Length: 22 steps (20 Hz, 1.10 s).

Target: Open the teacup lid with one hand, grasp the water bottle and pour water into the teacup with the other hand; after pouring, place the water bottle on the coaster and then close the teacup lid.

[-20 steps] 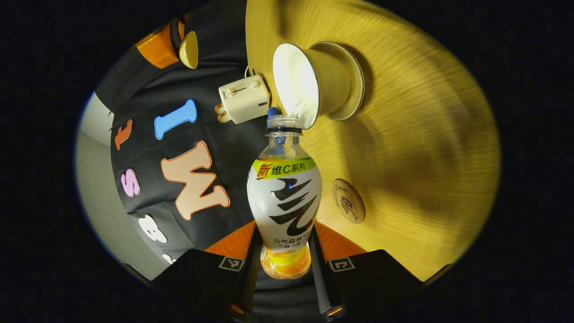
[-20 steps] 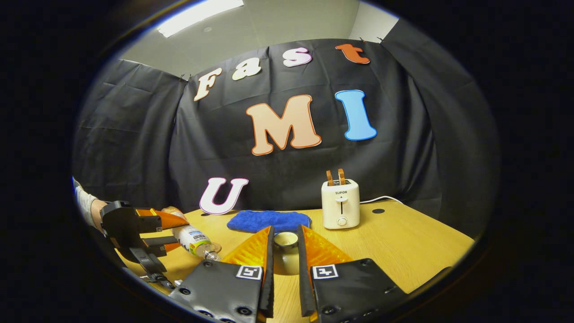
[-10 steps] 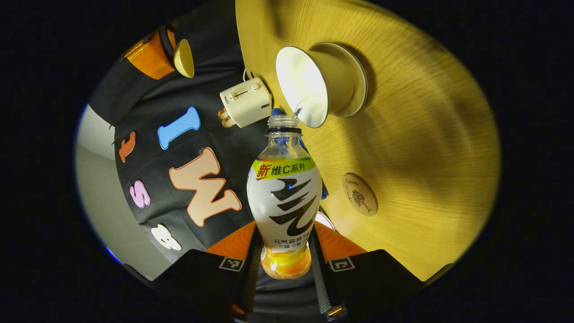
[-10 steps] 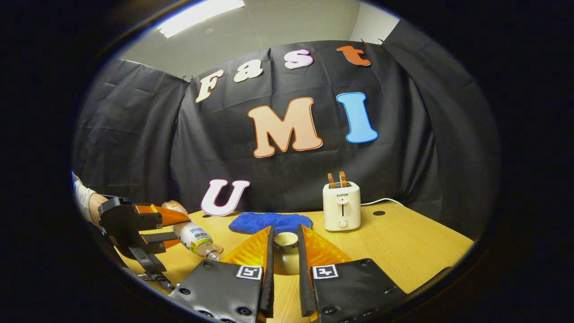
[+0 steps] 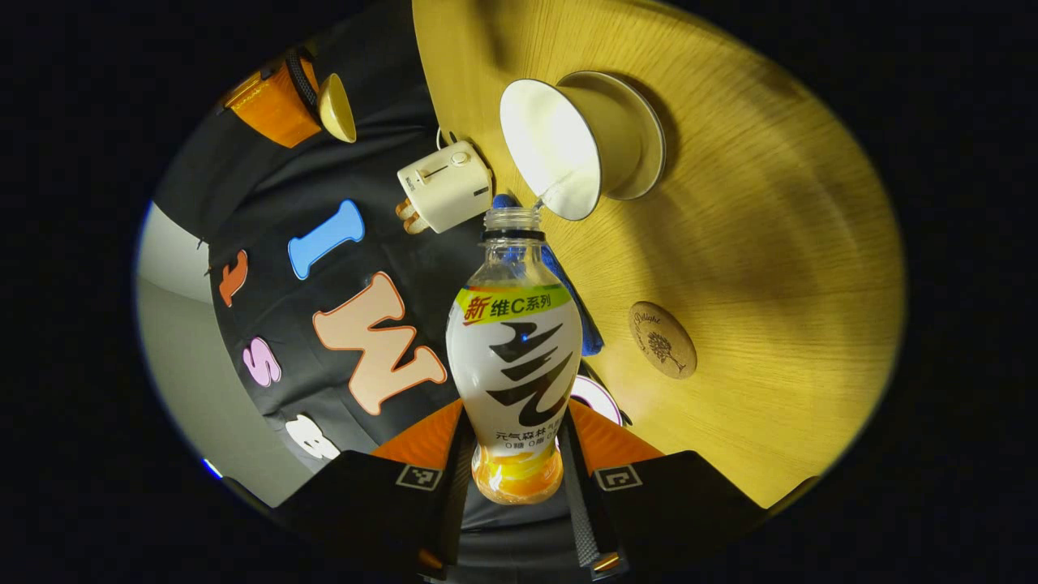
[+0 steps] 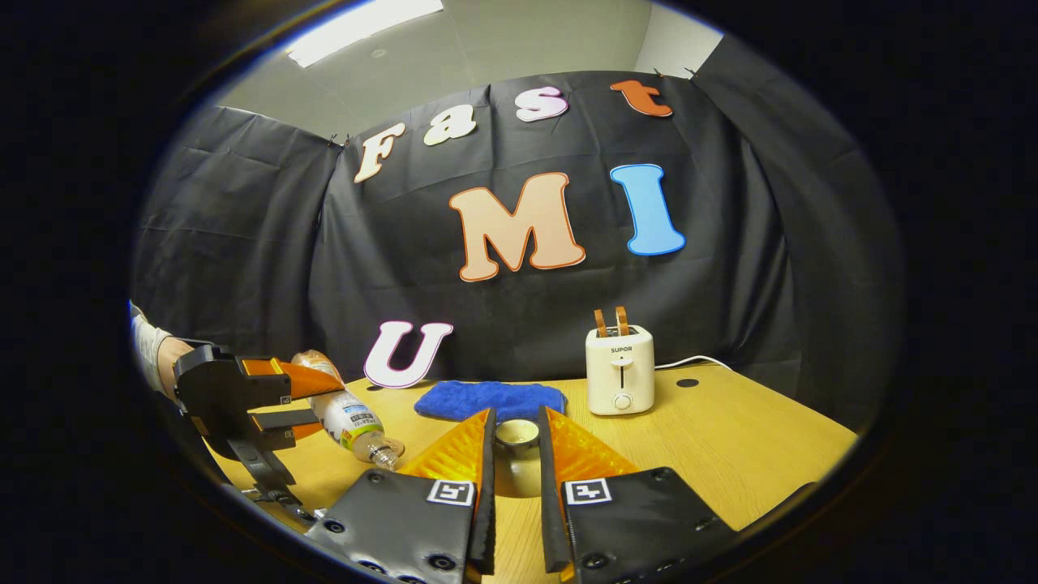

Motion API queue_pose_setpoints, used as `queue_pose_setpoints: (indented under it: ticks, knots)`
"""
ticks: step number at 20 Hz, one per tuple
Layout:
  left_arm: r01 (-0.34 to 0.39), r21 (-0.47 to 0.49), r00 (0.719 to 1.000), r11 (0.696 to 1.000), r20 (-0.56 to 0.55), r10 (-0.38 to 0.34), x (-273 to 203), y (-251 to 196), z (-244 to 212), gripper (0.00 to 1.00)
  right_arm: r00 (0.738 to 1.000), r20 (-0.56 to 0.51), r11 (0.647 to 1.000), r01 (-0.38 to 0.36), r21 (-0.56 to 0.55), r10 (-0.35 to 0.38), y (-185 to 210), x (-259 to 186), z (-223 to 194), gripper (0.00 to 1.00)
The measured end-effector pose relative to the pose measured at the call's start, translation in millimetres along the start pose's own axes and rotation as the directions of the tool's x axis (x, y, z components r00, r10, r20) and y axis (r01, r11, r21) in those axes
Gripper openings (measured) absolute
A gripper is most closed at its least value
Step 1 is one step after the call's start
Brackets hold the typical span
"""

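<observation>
Teacup (image 5: 580,146), lid off, sits on the tabletop (image 5: 770,243) just ahead of the left gripper (image 5: 516,462), which is clamped on the tilted water bottle (image 5: 515,357) whose open mouth hangs at the cup's near rim. The pour seems best kept slow, mouth over the bowl. The right gripper (image 6: 516,454) pinches the lid (image 6: 516,462) clear; the coaster (image 5: 662,350) waits beside the bottle.

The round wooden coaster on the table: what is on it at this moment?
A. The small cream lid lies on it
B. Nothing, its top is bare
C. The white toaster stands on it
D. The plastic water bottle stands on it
B. In the left gripper view the round wooden coaster lies bare on the wooden table, while the plastic water bottle is tilted toward the white teacup, held between the left gripper jaws.
</observation>
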<state>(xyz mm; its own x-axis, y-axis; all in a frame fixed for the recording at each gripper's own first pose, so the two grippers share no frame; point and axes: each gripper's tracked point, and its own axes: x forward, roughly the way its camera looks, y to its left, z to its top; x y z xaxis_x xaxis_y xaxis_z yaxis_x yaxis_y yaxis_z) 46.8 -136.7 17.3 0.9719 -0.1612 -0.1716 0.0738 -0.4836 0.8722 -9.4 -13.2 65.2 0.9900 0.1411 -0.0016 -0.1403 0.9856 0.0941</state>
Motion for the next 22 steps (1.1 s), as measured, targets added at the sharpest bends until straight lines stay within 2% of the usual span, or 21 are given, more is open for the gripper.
queue_pose_setpoints:
  ticks: [15, 19, 22]
  knots:
    - [0.006, 0.032, 1.000, 0.999, 0.024, -0.007, -4, 1, 3, 0.53, 1.000, -0.019, 1.000, 0.002, 0.005, -0.002, -1, 3, -7, 0.26]
    - [0.028, -0.010, 0.999, 1.000, 0.043, -0.027, -4, -3, 6, 0.53, 1.000, -0.018, 1.000, 0.001, 0.001, -0.001, -1, 4, -7, 0.26]
    - [0.081, -0.097, 0.995, 0.992, 0.072, -0.074, -5, -18, 11, 0.53, 1.000, -0.021, 1.000, -0.001, 0.004, 0.001, 0, 4, -8, 0.26]
